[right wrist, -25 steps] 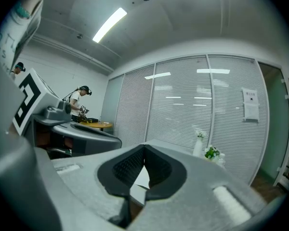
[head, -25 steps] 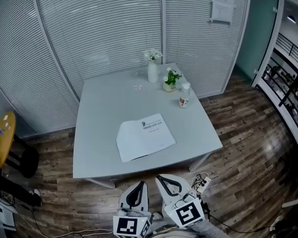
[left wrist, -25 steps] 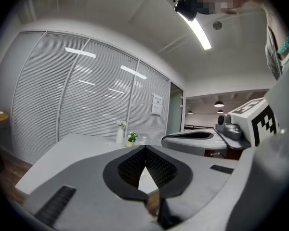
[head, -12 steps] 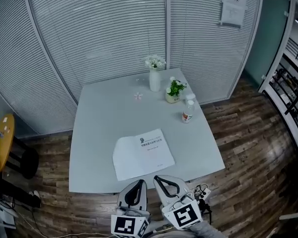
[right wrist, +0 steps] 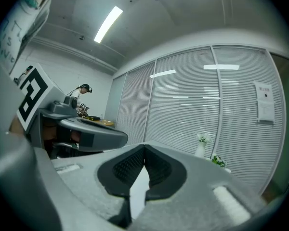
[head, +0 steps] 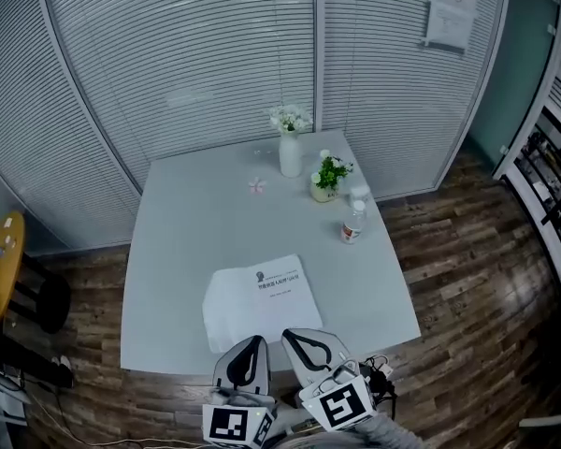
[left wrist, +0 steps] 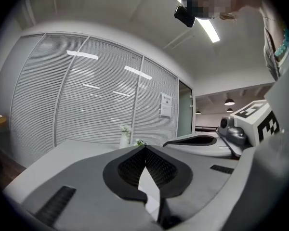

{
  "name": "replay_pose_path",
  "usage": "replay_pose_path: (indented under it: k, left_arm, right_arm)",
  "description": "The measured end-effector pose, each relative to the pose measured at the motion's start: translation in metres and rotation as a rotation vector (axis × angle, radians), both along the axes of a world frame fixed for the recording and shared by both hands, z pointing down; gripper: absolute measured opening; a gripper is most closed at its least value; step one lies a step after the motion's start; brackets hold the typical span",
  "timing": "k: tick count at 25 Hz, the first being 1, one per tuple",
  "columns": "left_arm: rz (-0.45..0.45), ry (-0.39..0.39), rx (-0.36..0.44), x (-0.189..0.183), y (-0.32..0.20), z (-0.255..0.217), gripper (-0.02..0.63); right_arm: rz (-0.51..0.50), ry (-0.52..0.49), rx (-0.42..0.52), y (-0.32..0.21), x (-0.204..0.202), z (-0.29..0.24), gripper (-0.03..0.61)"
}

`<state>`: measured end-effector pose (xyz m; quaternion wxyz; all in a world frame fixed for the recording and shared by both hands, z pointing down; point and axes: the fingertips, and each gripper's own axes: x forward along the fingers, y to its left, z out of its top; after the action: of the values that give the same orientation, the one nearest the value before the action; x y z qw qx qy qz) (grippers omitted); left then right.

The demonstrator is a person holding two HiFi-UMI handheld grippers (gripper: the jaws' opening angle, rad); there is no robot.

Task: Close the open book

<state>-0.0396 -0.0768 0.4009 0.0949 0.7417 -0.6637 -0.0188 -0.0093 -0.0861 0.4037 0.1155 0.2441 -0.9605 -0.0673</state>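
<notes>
A white book [head: 262, 299] lies flat near the front edge of the grey table [head: 168, 269], with print on its right part. My left gripper [head: 254, 341] and right gripper [head: 289, 334] hover side by side at the table's front edge, just short of the book. Both are shut with nothing between the jaws. In the left gripper view the shut tips of that gripper [left wrist: 145, 147] point level across the table. The right gripper view shows the same for the right gripper [right wrist: 144, 147]. The book is hidden behind the jaws in both gripper views.
At the table's far side stand a white vase of flowers [head: 290, 152], a small potted plant [head: 327, 178] and a bottle [head: 352, 223]. A small pink thing [head: 256, 186] lies near the vase. Blinds wall the back. A yellow stool [head: 5, 260] stands left; cables [head: 379, 374] lie on the floor.
Both grippers and the head view have come forward toward the table. The book now lies just ahead of the shut tips. Nothing on the table has moved.
</notes>
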Motion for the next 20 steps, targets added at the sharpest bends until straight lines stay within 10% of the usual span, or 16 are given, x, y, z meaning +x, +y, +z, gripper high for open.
replay_pose_path:
  k: [20]
  left_arm:
    - [0.117,-0.057,-0.014,-0.062,-0.054,0.005,-0.002]
  right_arm:
    - [0.139,0.029,-0.022,-0.056,-0.055,0.011,0.002]
